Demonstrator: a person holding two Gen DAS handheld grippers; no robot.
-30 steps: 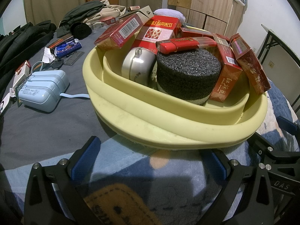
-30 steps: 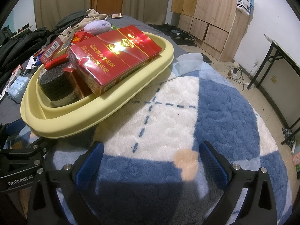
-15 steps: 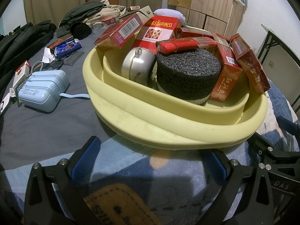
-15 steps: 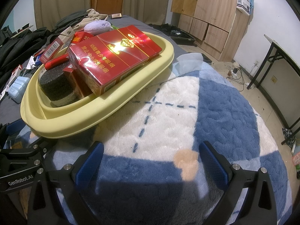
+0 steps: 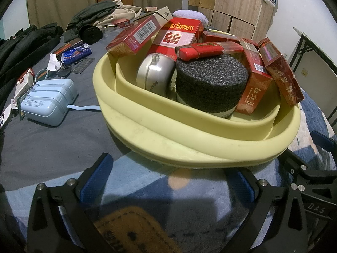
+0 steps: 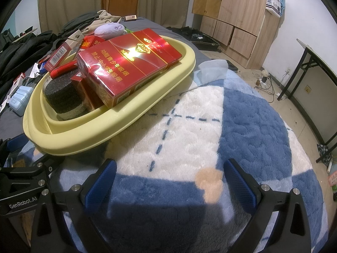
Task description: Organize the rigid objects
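On the bed's grey sheet (image 5: 42,143) at far left, a pale blue case (image 5: 47,101) is lying well apart from the basin (image 5: 189,147). The left claw (image 5: 168,187) is hanging wide open and empty just short of the basin's near rim. Inside the yellow basin, red packs (image 5: 252,80) are leaning around a silver tin (image 5: 154,73) and a black foam puck (image 5: 210,84), with a red lighter (image 5: 208,49) lying across the puck. In the right wrist view, a big red carton (image 6: 130,65) is resting on the basin's far rim. The right claw (image 6: 168,181) is hovering wide open and empty over the blue-and-white blanket (image 6: 242,130), right of the basin.
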